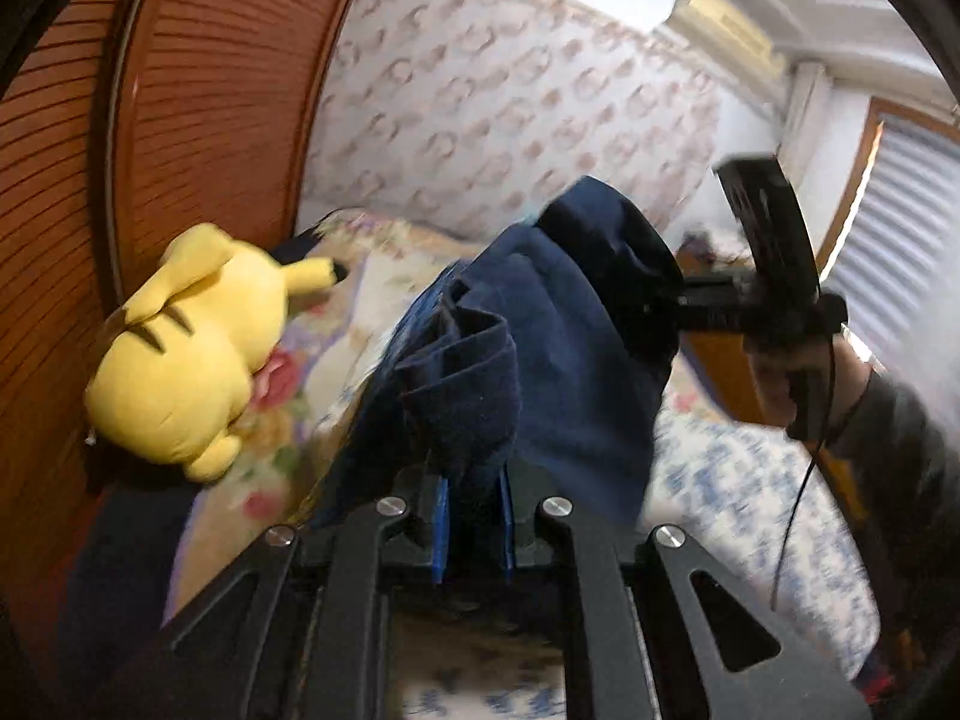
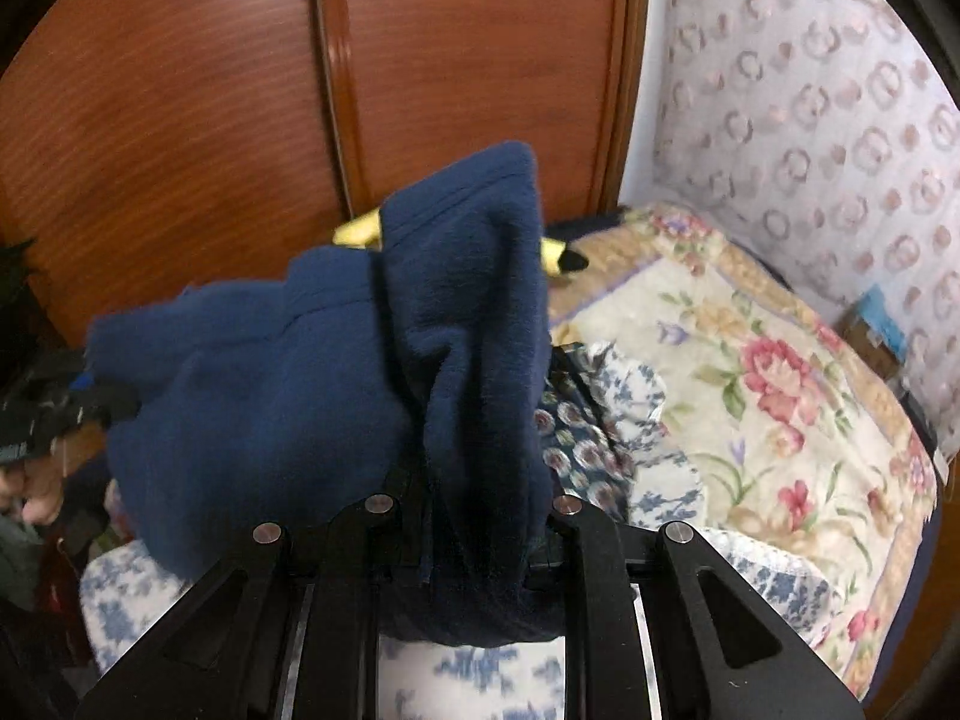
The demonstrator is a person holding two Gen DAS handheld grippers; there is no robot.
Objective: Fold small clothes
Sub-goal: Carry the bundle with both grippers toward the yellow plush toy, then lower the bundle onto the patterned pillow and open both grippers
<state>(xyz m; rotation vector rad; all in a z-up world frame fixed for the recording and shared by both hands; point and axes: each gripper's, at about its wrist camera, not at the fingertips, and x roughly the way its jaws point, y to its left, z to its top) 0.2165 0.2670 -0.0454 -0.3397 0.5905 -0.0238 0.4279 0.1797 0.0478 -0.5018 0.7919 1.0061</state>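
1. Both grippers pinch one dark blue cloth. The left gripper (image 1: 471,516) has its blue fingers (image 1: 441,531) squeezed tight on a bunched edge of the blue cloth (image 1: 540,336).
2. From those fingers the cloth rises up and away, and stretches off to the right.
3. At the far right end of the cloth, the right gripper (image 1: 660,306) grips the other edge. A hand (image 1: 780,384) in a grey sleeve (image 1: 900,450) holds that gripper.
4. Seen from the right wrist, the right gripper (image 2: 477,540) is clamped on a thick fold of the blue cloth (image 2: 300,408). The fold hides the fingertips.
5. From there the cloth stands up above the fingers and spreads out to the left. It reaches the left gripper (image 2: 90,402), which is blurry at the left edge.
6. The cloth hangs in the air between the two grippers, above the bed.
7. Left of the left fingers, a yellow soft toy (image 1: 186,348) lies on the flowery blanket (image 1: 336,324).
8. Past the toy stands a brown wooden wardrobe (image 1: 198,90).
9. Right of the right fingers, the flowery blanket (image 2: 780,372) covers the bed. A small pile of other patterned clothes (image 2: 600,420) lies just beside those fingers.
10. Under both grippers is a white sheet with blue flowers (image 1: 738,480).
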